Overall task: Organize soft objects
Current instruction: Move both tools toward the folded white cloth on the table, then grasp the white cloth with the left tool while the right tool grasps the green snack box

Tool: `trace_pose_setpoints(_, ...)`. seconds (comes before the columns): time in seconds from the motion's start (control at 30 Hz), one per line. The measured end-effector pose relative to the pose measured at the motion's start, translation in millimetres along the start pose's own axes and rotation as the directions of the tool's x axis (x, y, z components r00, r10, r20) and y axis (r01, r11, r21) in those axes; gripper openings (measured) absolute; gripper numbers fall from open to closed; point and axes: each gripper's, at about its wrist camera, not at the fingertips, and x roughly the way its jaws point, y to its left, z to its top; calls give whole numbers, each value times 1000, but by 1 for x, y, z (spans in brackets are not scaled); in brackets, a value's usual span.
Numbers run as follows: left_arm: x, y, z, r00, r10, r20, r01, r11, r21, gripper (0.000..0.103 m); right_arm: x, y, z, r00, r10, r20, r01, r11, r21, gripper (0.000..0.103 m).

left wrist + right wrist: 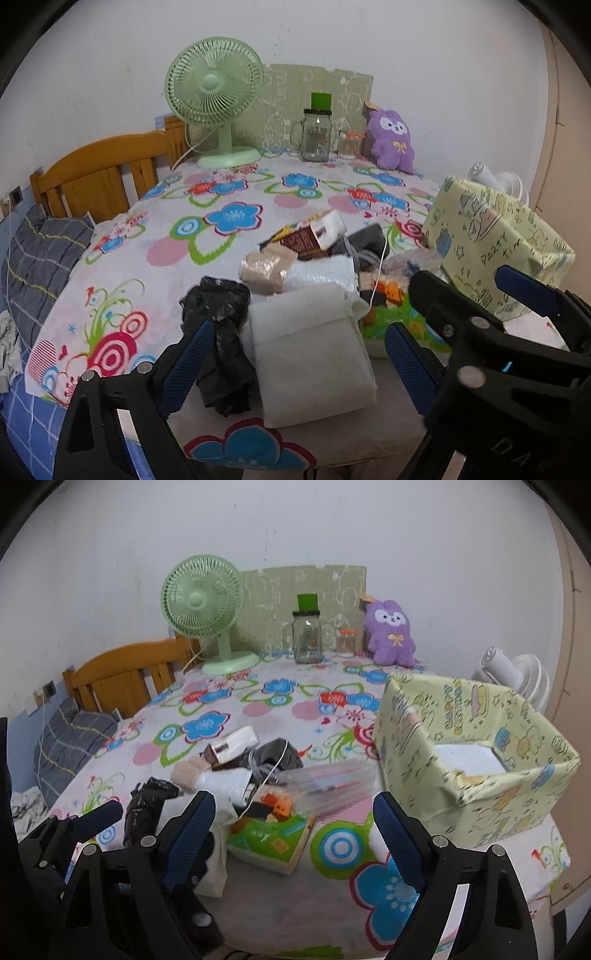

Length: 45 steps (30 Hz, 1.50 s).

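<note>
1. Soft objects (295, 280): heaped mid-frame on floral table (229, 221), presumably awaiting sorting.
2. Fabric box (476, 746): right, open-topped, likely destination.
3. Left gripper (299, 365), right gripper (295, 834): both spread wide, empty.

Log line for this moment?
left gripper: open, over white cloth | right gripper: open, empty | box: one white item
</note>
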Motion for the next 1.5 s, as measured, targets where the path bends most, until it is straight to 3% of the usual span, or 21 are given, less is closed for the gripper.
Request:
trace_pose_setpoints(0.27, 18, 0, -9, 999, 33, -32, -32, 999, 2, 91, 23, 1, -6, 998, 1, -61, 0, 1000, 10, 88)
trace_pose_setpoints(0.6, 34, 8, -2, 999, 34, 3, -34, 999, 41, 84, 50, 5, -4, 993, -12, -120, 13, 1000, 12, 82)
trace_pose_setpoints(1.07, 12, 9, -7, 996, 84, 15, -85, 996, 18, 86, 52, 4, -4, 991, 2, -136, 2, 1000, 29, 82)
trace_pose_setpoints(1.27, 16, 1, -15, 998, 44, -38, -43, 998, 40, 70, 49, 6, -8, 989, 17, -145, -15, 1000, 20, 82)
trace_pose_setpoints(1.5, 23, 6, -13, 999, 31, -41, -31, 999, 11, 63, 59, 6, -9, 985, 4, -174, -1, 1000, 20, 80)
